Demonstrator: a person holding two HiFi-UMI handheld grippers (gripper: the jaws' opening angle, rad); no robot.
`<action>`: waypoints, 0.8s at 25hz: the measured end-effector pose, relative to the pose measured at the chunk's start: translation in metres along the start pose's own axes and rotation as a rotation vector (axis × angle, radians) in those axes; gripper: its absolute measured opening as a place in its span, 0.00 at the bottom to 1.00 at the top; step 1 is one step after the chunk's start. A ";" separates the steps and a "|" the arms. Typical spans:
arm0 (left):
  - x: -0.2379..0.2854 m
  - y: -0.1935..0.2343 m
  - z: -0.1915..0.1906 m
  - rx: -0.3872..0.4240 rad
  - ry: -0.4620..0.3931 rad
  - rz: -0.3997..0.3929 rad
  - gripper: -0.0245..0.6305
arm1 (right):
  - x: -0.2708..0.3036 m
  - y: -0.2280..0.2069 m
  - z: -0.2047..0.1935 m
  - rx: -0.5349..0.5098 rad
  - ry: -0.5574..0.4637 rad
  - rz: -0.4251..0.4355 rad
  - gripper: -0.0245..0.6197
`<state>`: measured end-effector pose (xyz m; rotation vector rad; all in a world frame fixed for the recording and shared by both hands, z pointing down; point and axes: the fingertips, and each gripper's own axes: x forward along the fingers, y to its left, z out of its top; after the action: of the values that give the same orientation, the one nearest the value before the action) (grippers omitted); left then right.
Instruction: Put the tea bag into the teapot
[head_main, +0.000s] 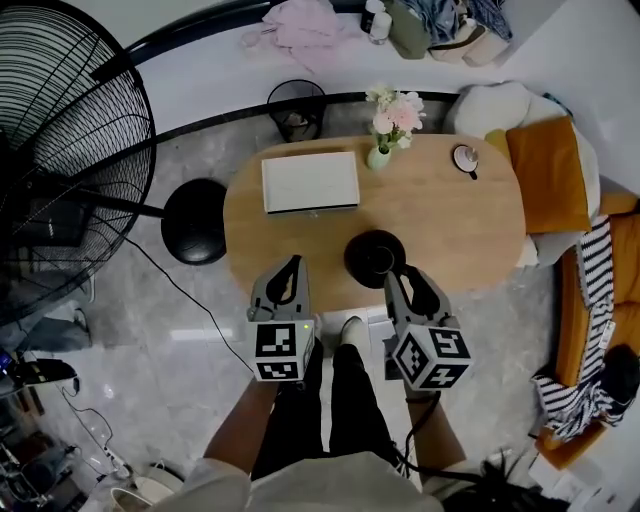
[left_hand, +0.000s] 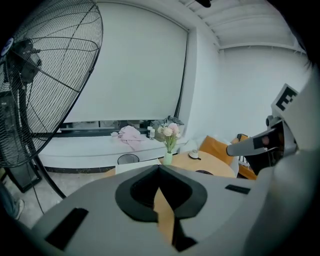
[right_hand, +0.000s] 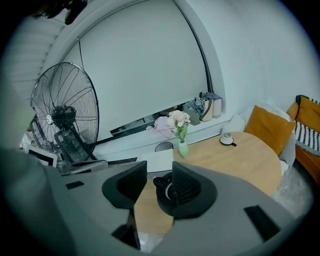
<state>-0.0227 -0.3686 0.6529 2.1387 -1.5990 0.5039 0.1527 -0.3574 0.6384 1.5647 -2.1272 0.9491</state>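
Observation:
A black teapot (head_main: 372, 256) stands near the front edge of the oval wooden table (head_main: 450, 220). No tea bag shows in any view. My right gripper (head_main: 403, 275) hovers just in front and to the right of the teapot, jaws apart and empty. In the right gripper view the teapot (right_hand: 163, 188) shows in the gap of the right gripper (right_hand: 159, 170), partly hidden behind the right finger. My left gripper (head_main: 290, 264) hangs over the table's front edge, left of the teapot. The left gripper (left_hand: 159, 169) has its tips touching and nothing is held.
On the table lie a white flat box (head_main: 310, 182), a green vase with flowers (head_main: 380, 155) and a cup on a saucer (head_main: 465, 158). A big standing fan (head_main: 60, 150) is on the left. A black bin (head_main: 296, 108) sits behind, and a sofa with an orange cushion (head_main: 545, 175) on the right.

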 end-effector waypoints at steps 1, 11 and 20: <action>0.000 -0.001 0.001 0.001 -0.002 -0.001 0.04 | 0.000 0.000 0.000 0.000 0.000 0.000 0.30; -0.004 -0.010 0.012 0.012 -0.016 -0.007 0.04 | -0.009 0.000 0.007 -0.011 -0.023 -0.009 0.28; -0.028 -0.026 0.052 0.015 -0.058 -0.022 0.04 | -0.044 -0.005 0.034 -0.014 -0.089 -0.059 0.17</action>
<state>-0.0035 -0.3674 0.5912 2.1978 -1.6059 0.4523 0.1765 -0.3506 0.5886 1.6820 -2.1292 0.8596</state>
